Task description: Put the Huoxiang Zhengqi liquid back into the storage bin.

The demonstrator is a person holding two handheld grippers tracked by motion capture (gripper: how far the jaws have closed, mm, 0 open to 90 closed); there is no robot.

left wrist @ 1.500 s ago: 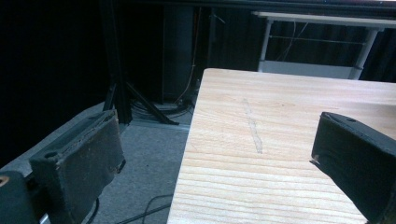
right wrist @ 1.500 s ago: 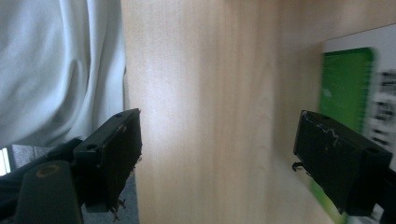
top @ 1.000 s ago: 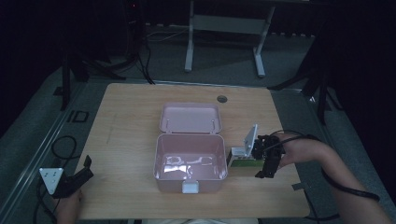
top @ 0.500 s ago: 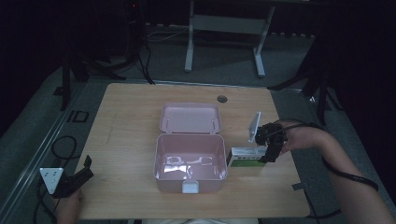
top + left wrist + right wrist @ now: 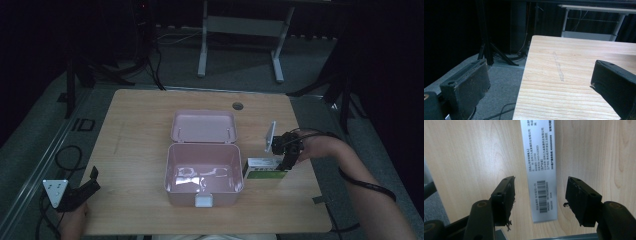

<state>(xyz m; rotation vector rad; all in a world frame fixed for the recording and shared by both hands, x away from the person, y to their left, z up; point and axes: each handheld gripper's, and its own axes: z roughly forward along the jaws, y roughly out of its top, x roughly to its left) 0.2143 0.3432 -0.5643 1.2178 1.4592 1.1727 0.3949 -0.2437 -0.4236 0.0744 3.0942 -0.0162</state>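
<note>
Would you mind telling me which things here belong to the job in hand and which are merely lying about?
In the job, it seems:
right tool, open over the box
green-and-white carton
open pink lidded container

Lying about:
left tool, open at the table edge
table's cable hole

Looks down and forward from above the near edge, taking in the whole desk. Rides low at the 7 o'clock corner, facing across bare wood toward 12. Hangs close over a white carton at 3 o'clock, pointing straight down. Shares that carton with the high view.
</note>
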